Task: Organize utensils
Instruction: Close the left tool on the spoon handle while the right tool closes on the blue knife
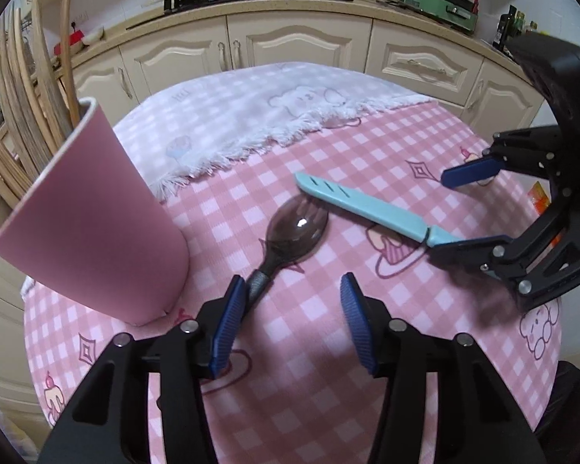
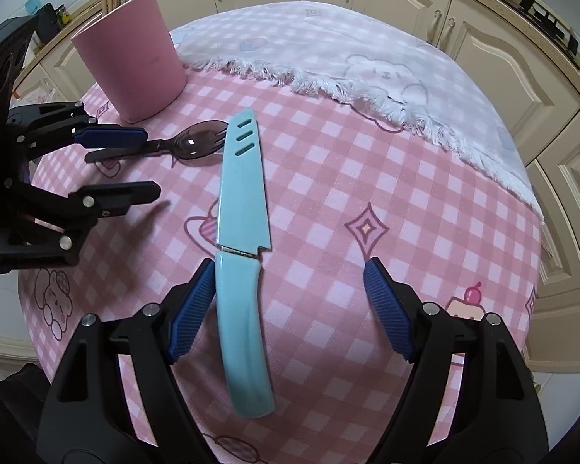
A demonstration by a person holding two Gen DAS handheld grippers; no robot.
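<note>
A matt, smooth pink plastic cup holds pale wooden chopsticks; a glossy, translucent smoky plastic spork catches a highlight beside a satin-finished turquoise plastic knife; a checked pink cloth lies flat under a fluffy, fringed white blanket; ribbed blue gripper pads look rubbery.

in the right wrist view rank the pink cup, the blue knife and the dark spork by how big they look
1. blue knife: longest, though it lies nearest the camera, which inflates it.
2. pink cup: bulkier but farther away, so the top two are unsure.
3. dark spork: clearly smallest.
</note>
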